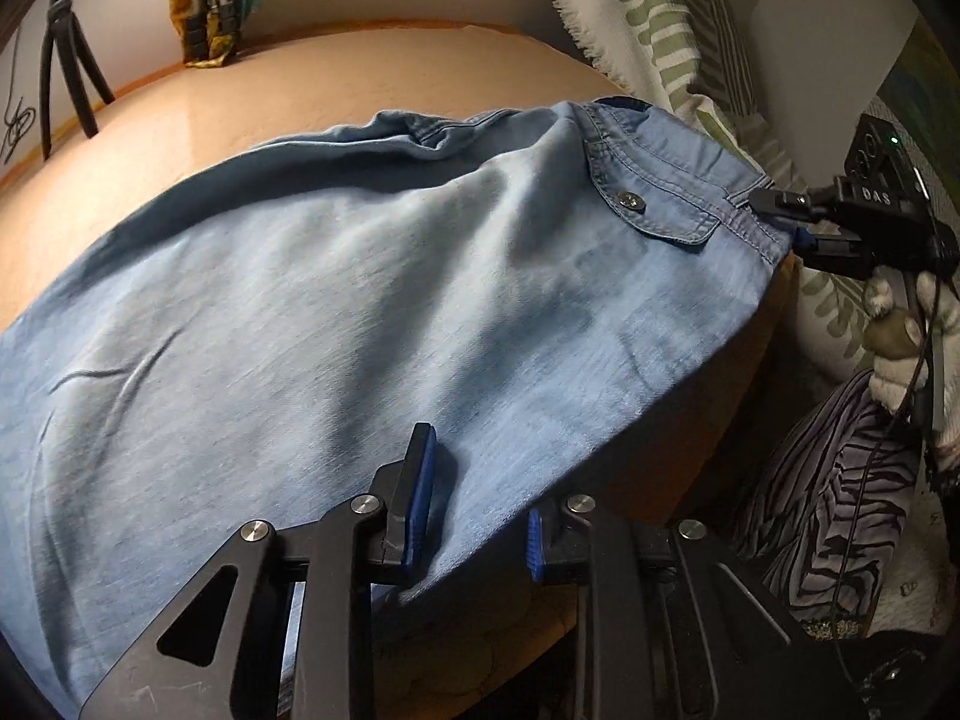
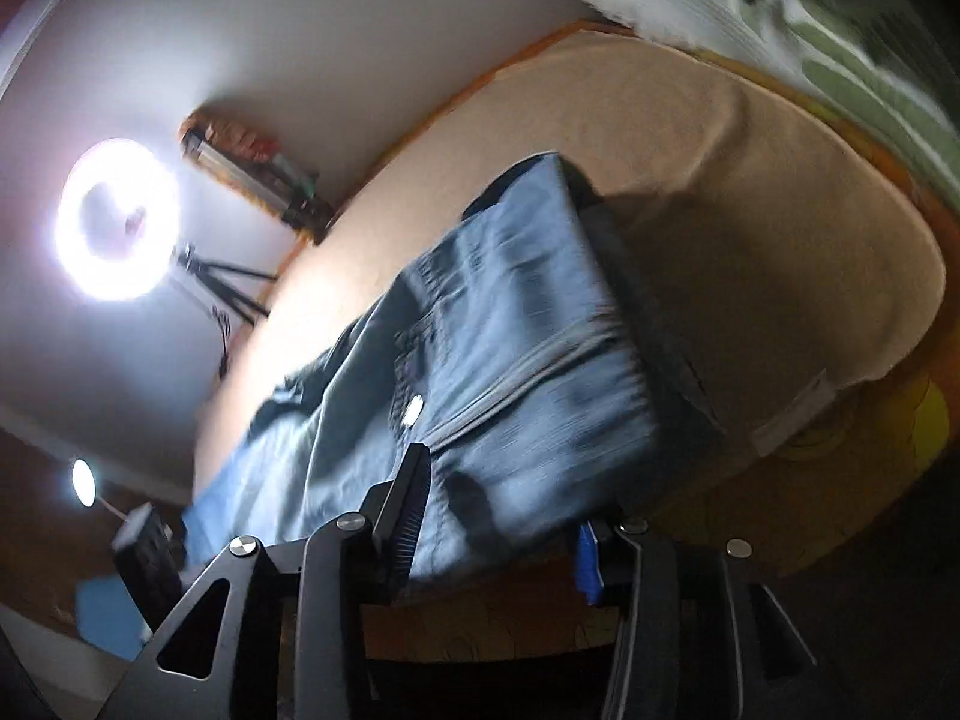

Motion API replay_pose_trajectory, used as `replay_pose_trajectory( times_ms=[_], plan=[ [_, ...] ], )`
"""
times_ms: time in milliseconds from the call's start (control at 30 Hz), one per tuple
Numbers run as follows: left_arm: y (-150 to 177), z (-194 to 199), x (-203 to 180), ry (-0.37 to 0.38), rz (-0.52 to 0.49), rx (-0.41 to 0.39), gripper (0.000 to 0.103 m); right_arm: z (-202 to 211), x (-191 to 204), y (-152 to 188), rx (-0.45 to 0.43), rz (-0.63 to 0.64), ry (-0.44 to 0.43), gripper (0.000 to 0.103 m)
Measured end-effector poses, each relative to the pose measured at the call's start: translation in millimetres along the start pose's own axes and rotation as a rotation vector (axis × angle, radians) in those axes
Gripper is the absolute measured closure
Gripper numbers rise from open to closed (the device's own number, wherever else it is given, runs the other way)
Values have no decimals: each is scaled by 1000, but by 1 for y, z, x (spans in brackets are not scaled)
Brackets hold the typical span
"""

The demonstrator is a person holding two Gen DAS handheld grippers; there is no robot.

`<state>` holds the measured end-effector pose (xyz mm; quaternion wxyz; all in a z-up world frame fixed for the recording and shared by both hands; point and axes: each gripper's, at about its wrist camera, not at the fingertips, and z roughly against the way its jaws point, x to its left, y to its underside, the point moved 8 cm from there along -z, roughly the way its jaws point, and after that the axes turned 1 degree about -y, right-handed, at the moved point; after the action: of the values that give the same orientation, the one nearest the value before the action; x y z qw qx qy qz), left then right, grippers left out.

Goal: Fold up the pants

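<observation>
Left gripper [image 1: 477, 516] jaws parted wide, straddling the near edge of the pants [image 1: 336, 312]. Right gripper [image 1: 798, 219] clamps the waistband corner. Blue denim pants lie spread on the tan table [image 1: 360, 72].

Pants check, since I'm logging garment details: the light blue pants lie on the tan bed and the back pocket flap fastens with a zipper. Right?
Not quite. The pants do lie on the tan bed, but the pocket flap fastens with a metal button, as the left wrist view shows.

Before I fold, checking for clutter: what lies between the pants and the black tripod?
Only bare tan bed surface between pants and tripod, in the left wrist view.
</observation>
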<state>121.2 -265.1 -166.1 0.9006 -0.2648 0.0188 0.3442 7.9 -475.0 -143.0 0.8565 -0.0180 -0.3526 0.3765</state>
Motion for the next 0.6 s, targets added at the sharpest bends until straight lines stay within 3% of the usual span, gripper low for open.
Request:
replay_pose_trajectory(
  times_ms=[100, 167, 233, 500, 600],
  plan=[
    [0, 1, -3, -4, -14, -9, 88, -6, -13, -6, -11, -70, -2, 63],
    [-1, 3, -2, -4, -18, -17, 90, -13, -15, -14, -15, -98, -4, 86],
    [-4, 4, -1, -8, -18, -27, 90, -18, -8, -24, -23, -88, -5, 93],
    [-10, 14, -9, -25, -42, -72, 91, 11, 96, -75, -115, 160, -84, 97],
    [-10, 10, -14, -41, -71, -64, 91, 20, 87, -69, -129, 219, -37, 97]
  ],
)
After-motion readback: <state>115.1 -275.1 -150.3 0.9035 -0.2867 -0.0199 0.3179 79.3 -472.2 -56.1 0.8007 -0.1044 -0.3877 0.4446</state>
